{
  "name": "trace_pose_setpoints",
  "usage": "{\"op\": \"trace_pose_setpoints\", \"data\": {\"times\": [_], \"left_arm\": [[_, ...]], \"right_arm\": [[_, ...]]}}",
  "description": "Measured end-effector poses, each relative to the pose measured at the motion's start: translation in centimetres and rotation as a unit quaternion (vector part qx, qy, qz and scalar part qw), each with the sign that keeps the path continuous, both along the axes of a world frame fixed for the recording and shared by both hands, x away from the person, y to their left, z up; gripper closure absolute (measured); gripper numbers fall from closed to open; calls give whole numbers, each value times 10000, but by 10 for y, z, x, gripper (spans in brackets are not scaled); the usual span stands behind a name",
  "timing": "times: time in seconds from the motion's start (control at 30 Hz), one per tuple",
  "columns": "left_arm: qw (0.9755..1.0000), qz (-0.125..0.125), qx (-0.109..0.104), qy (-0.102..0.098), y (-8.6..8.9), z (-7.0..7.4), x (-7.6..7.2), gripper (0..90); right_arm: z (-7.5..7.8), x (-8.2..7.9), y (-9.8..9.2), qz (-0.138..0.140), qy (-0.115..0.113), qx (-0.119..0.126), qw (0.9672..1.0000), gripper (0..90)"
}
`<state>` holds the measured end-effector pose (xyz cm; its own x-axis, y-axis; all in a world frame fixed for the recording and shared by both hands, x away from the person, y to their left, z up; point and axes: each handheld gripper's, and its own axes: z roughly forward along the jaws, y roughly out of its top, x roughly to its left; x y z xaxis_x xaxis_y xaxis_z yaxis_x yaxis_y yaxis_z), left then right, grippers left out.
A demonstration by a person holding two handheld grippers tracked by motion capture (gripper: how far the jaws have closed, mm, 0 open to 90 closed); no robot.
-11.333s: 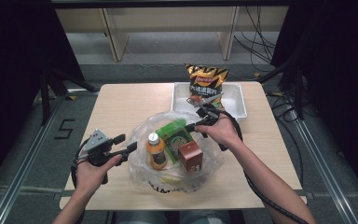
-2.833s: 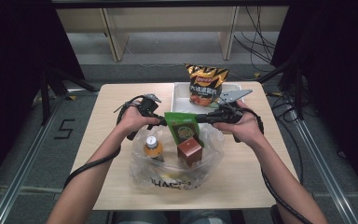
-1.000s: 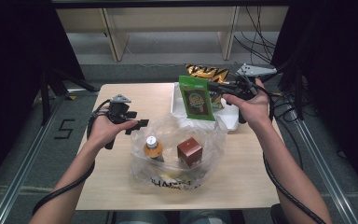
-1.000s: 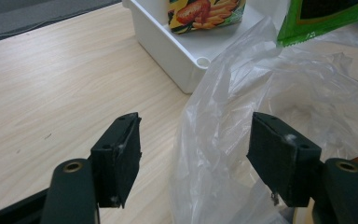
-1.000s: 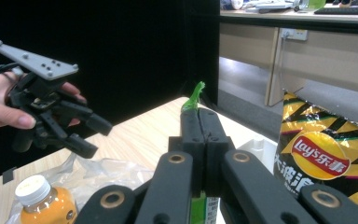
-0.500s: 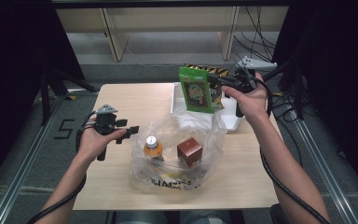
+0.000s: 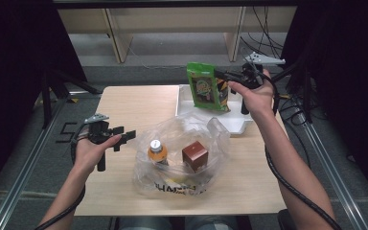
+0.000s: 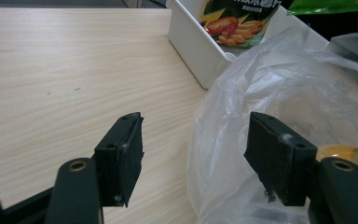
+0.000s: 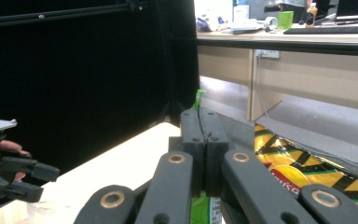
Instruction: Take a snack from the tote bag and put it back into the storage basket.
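My right gripper (image 7: 220, 76) is shut on the top edge of a green snack pouch (image 7: 206, 88), which hangs in the air over the white tray (image 7: 239, 125). In the right gripper view the jaws (image 9: 199, 116) are pressed together, with a sliver of the green pouch (image 9: 198, 97) sticking out past them. My left gripper (image 7: 124, 136) is open and hovers low over the table, left of the clear plastic bag (image 7: 182, 143). In the left gripper view its jaws (image 8: 196, 123) stand wide apart with the plastic bag (image 8: 270, 84) just ahead, untouched.
Inside the plastic bag are an orange bottle (image 7: 157, 151) with a white cap and a brown box (image 7: 195, 155). A chips packet (image 8: 233, 21) lies in the tray (image 8: 191, 42). Bare wood stretches left of the bag. My left hand's gripper (image 9: 9, 175) is at the far left.
My left hand has drawn back to the left and nearer the person, sinking toward the table. The green pouch has lifted a little over the tray in the shut right gripper.
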<state>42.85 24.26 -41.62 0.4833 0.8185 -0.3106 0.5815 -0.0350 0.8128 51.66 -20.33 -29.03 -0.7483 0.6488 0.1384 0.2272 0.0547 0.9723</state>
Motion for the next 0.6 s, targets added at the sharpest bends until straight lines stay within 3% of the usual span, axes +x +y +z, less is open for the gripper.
{"op": "trace_pose_setpoints", "data": {"times": [0.2,0.23,0.3,0.4,0.6], "left_arm": [[9999,96,28,14,7,-5,-6,357],[9999,123,8,12,9,-6,-7,357],[9998,194,0,12,12,-7,-9,358],[9997,263,7,12,16,-10,-14,361],[9995,308,25,38,19,-17,-23,367]], "right_arm": [[-6,8,-5,-141,31,-44,9999,900],[-6,8,-6,-193,145,2,9997,900],[-9,12,-8,-210,64,-3,9998,900],[-11,15,-10,-307,155,-2,9994,900],[-16,23,-13,-405,126,-79,9991,900]]}}
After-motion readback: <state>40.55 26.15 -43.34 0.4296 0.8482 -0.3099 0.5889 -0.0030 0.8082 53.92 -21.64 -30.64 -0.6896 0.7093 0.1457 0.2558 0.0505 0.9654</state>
